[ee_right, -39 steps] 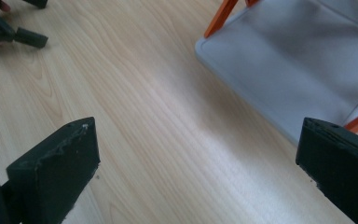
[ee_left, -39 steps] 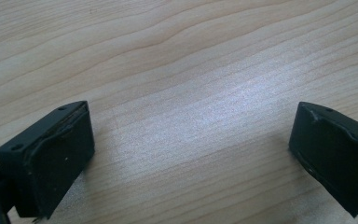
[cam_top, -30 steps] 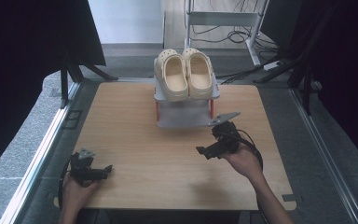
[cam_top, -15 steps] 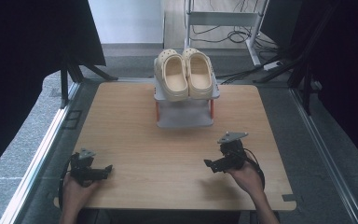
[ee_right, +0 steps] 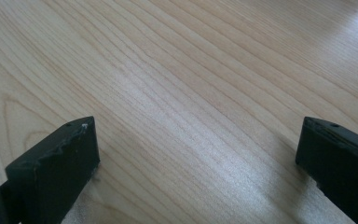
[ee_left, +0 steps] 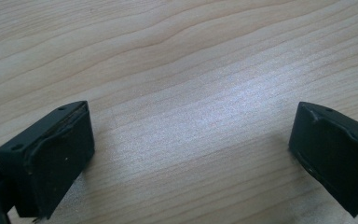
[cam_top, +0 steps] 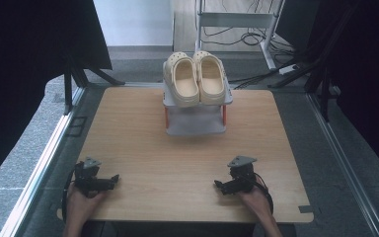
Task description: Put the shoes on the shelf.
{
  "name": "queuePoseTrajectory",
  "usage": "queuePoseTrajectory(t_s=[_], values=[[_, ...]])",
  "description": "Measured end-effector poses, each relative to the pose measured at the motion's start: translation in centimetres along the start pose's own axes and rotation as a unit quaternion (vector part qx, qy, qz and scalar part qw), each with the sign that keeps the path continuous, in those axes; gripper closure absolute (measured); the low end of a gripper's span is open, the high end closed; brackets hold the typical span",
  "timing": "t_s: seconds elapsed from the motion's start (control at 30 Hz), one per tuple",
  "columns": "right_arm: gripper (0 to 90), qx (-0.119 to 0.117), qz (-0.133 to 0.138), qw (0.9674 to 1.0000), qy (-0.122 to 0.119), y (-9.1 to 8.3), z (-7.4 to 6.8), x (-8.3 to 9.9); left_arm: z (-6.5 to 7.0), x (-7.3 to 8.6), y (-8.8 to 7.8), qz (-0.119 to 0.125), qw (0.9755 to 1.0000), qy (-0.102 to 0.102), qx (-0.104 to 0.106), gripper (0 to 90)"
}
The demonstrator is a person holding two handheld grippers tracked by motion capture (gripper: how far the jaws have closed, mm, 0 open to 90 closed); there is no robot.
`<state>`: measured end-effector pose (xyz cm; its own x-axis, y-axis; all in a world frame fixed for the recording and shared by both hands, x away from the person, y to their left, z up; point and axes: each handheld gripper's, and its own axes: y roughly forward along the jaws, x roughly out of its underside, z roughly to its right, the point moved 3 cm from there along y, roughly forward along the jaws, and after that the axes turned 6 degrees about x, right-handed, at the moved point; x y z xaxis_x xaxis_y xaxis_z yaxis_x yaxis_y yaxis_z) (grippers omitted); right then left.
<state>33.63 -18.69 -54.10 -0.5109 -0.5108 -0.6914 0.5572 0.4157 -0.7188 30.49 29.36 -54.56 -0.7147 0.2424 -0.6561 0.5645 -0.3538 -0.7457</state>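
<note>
Your left gripper [cam_top: 109, 180] sits at the near left corner of the wooden table [cam_top: 128, 128], your right gripper [cam_top: 221, 186] near the front edge on the right, both with jaws spread wide over bare wood. Between them the tabletop lies open, and the whole middle of the table gives you free passage forward. The one obstacle stands at the far edge, centred: a small grey shoe rack [cam_top: 195, 118] with a pair of cream clogs [cam_top: 195, 79] on top. You can pass on either side of it, left or right.
</note>
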Motion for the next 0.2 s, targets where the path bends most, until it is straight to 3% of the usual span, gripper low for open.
queuePoseTrajectory(t_s=[0.2], values=[[0.0,0.005,0.0,1.0,0.005,-0.02,-0.13,0.11,0.01,0.01,-0.01,0.0,1.0,0.0,0.0,0.0]])
